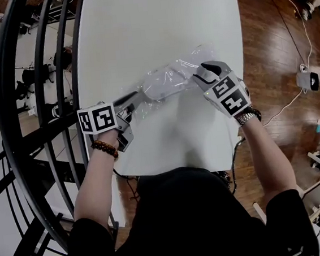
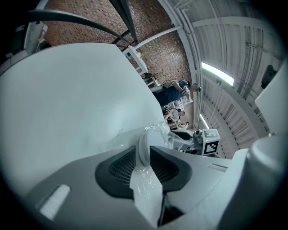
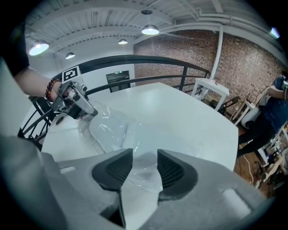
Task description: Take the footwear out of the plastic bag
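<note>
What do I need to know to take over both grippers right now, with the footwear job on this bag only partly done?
Left gripper: shut on one end of the bag, with a white rounded edge squeezed between its pads.
Right gripper: jaws apart at the bag's other end, film between them but not pinched.
Things: the bag lies on the white table; the footwear shows as a pale shape inside it.
Done: one end held.
Left: open the bag and pull the footwear out.

I've got the plastic bag (image 1: 171, 77) lying on the desk (image 1: 154, 17) — left hand-held gripper (image 1: 141, 97) at its left end, right hand-held gripper (image 1: 197, 78) at its right end — railing (image 1: 35, 81) left of the desk.
</note>
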Demonstrator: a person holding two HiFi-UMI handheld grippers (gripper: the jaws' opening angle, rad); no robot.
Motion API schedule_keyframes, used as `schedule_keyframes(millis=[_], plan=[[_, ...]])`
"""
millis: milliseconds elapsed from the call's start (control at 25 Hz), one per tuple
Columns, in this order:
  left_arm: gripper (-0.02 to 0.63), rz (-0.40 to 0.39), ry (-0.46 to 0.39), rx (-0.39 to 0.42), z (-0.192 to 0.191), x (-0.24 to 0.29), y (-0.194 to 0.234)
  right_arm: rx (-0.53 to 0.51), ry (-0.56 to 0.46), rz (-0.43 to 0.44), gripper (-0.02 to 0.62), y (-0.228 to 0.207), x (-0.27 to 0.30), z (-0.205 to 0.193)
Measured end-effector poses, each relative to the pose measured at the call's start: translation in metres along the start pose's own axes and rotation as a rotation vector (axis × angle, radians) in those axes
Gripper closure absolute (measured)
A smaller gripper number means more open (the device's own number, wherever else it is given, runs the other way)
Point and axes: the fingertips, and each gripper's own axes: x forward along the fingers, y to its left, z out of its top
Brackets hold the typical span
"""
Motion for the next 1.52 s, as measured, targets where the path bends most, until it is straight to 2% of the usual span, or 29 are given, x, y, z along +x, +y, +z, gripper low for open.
schedule_keyframes(millis=[200, 400, 560, 680, 840, 1520], plan=[[0.445, 0.03, 0.05, 0.032, -0.004, 0.009, 0.001, -0.012, 0.0, 0.007, 0.443, 0.007, 0.004, 0.002], [0.445, 0.018, 0.076, 0.004, -0.009, 0.02, -0.003, -0.02, -0.002, 0.015, 0.443, 0.011, 0.006, 0.004], [0.453, 0.047, 0.114, 0.04, -0.01, 0.026, -0.003, -0.027, 0.0, 0.017, 0.443, 0.014, 0.006, 0.005], [0.504, 0.07, 0.137, 0.065, -0.011, 0.026, 0.0, -0.027, 0.0, 0.02, 0.443, 0.017, 0.006, 0.004], [0.529, 0.054, 0.111, 0.052, -0.007, 0.022, -0.001, -0.016, -0.001, 0.008, 0.443, 0.012, 0.003, 0.002], [0.552, 0.052, 0.062, 0.026, -0.001, -0.005, -0.001, 0.042, 0.027, -0.047, 0.443, -0.007, -0.008, -0.014]])
